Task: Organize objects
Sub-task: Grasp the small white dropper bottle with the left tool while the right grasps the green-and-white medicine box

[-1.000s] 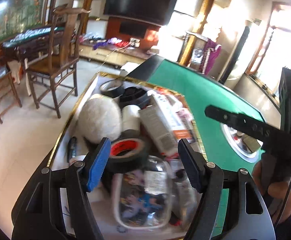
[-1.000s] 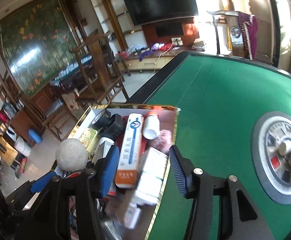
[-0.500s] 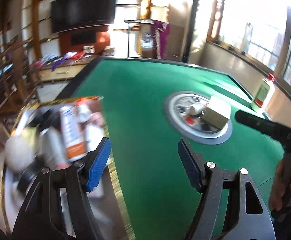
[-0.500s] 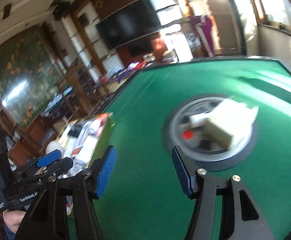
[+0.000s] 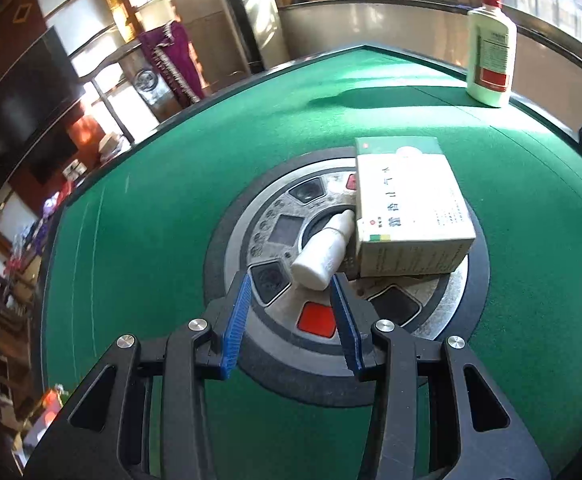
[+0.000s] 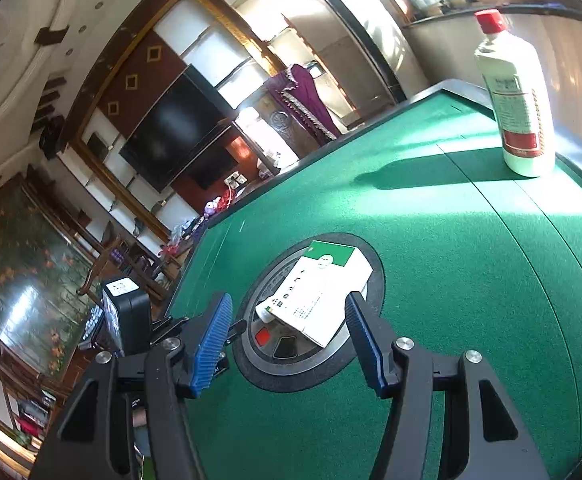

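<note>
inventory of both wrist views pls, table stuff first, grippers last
Small bottle: 1, white, lying on the round centre panel, against the box.
Box: 1, white with green end, on the centre panel.
Tall bottle: 1, white, red cap, upright near the far table edge.
Centre panel: 1, grey with a red button, mid-table.
Table: 1, green felt.
TV: 1, black, on the wall.
Left gripper: blue pads, jaws closing, nothing clamped, just short of the small bottle.
Right gripper: blue pads, open, empty.

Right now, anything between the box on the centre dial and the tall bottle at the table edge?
Nothing: only bare green felt and the bottle's shadow lie between the box and the tall bottle, clearest in the right wrist view.
</note>
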Tool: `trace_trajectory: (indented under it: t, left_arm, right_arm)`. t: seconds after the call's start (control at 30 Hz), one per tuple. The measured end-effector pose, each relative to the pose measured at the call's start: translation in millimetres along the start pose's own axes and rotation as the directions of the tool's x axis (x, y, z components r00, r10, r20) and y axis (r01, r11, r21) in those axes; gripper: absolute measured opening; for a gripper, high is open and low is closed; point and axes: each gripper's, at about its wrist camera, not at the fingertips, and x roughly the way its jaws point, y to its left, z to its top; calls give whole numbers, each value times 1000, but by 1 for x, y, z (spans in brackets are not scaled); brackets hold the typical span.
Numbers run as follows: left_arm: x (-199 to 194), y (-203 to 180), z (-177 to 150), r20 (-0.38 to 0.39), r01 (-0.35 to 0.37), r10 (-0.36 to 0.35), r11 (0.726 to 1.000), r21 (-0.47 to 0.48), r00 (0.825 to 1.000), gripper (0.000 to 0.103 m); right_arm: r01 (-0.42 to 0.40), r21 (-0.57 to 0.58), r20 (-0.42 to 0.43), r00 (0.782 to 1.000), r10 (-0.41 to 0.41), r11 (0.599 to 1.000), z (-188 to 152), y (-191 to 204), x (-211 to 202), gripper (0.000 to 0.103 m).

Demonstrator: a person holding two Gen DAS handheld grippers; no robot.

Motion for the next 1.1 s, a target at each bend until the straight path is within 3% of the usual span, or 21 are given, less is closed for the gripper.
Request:
trace_trajectory:
  t: [0.23,0.33,0.37,0.43,0.6,0.8,0.97,1.1]
  left_arm:
    - [23,-14,17,-59,28,-20,991,133,998,42]
    - [35,-15,21,-95,30,-16,989,144,995,41]
    - [39,-15,23,-99,35,-22,990,135,995,32]
    - [48,-17,26,-112,69,-58,993,93,992,26]
    - [45,-16,21,-115,67,-73,996,-59,991,25]
    - [-2,-21,-22,-86,34,-60,962,-271,995,25]
    - [-57,-32,-81,-21,-29,22,919,-394,1000,25]
    - [-67,-38,-107,-11,-79,82,908,-411,997,25]
  right_arm:
    - [-35,32,-39,999,36,999,-5,-2,7,59]
    - [-34,38,-39,999,36,999,-6,-3,8,59]
    - [-37,41,-40,998,39,998,-6,-3,8,59]
    - [-34,35,-38,999,35,999,-7,-2,7,59]
    - [2,39,-35,999,0,999,-7,-6,8,59]
    - [58,57,-48,997,-55,997,-9,-11,13,61]
    - [98,68,-90,992,-92,993,-14,-19,29,62]
    - [146,94,-122,983,-134,985,-16,-20,46,64]
